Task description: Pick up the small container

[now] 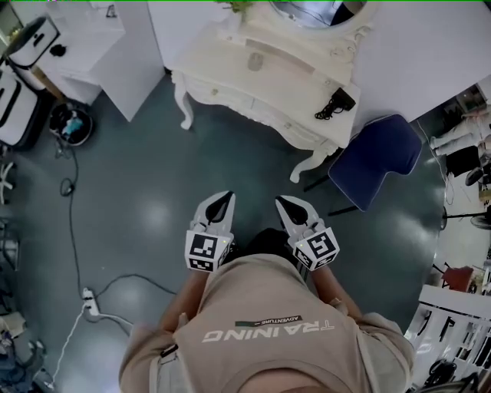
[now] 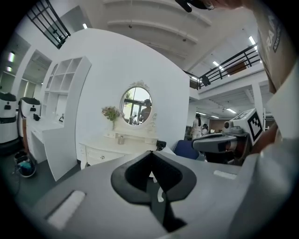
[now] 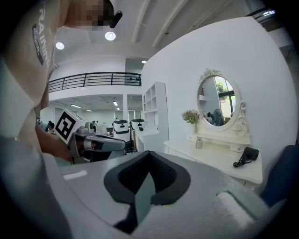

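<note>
White desk point(image 1: 230, 73) stands far across the grey floor point(image 1: 146, 192), and the small container point(image 1: 255, 61) sits on its top near the mirror point(image 1: 311, 11), well apart from both tongs. A likely slip from here is arriving with the tongs shut, so the tips nudge the container and tip it or push it toward the mirror base; they would need opening before the reach. The blue chair point(image 1: 376, 157) at the desk's right end and a black corded gadget point(image 1: 335, 104) on the right of the top could also crowd a right-hand approach. Left tongs point(image 2: 150, 154) are fully closed, tips meeting, with nothing between them. Right tongs point(image 3: 148, 154) look closed the same way, empty and touching nothing; both are held side by side near the person's body.
</note>
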Tool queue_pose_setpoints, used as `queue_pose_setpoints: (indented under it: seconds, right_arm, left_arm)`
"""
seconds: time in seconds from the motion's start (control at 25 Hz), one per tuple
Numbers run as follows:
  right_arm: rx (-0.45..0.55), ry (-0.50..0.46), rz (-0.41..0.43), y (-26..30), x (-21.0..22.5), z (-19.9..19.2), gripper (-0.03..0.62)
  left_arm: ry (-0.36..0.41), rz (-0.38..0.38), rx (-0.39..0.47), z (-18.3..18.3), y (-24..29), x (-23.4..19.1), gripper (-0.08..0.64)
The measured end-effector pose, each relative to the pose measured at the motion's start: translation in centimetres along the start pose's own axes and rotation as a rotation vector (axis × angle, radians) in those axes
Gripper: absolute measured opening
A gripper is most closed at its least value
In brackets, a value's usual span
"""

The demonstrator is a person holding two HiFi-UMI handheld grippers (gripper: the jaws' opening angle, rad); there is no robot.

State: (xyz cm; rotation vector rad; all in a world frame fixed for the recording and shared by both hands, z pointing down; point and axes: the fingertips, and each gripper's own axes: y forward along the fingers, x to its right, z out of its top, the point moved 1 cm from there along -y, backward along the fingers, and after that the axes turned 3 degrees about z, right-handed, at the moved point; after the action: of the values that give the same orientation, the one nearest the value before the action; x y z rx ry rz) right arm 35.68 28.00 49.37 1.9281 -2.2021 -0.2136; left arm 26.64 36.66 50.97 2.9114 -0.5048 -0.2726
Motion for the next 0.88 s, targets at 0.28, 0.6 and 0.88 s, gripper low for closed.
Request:
queue_pose_setpoints:
  seconds: [0.28, 0.6, 0.88]
  right_arm:
    - [-0.092, 0.063, -0.017, 0.3, 2.0, -2.4, 0.003]
    - [-0.057, 0.094, 0.037, 5.3, 8.1, -1.0, 0.003]
    - [-0.02, 0.085, 0.037, 8.5, 14.3, 0.3, 0.003]
  left_arm:
    - [-0.058, -0.018, -0.09, -2.3, 3.1, -0.9, 0.018]
    - [-0.036, -0.001, -0.121, -0.6, 8.9, -2.8, 0.018]
    - [-0.033, -0.086, -0.098, 4.0, 15.4, -2.6, 0.018]
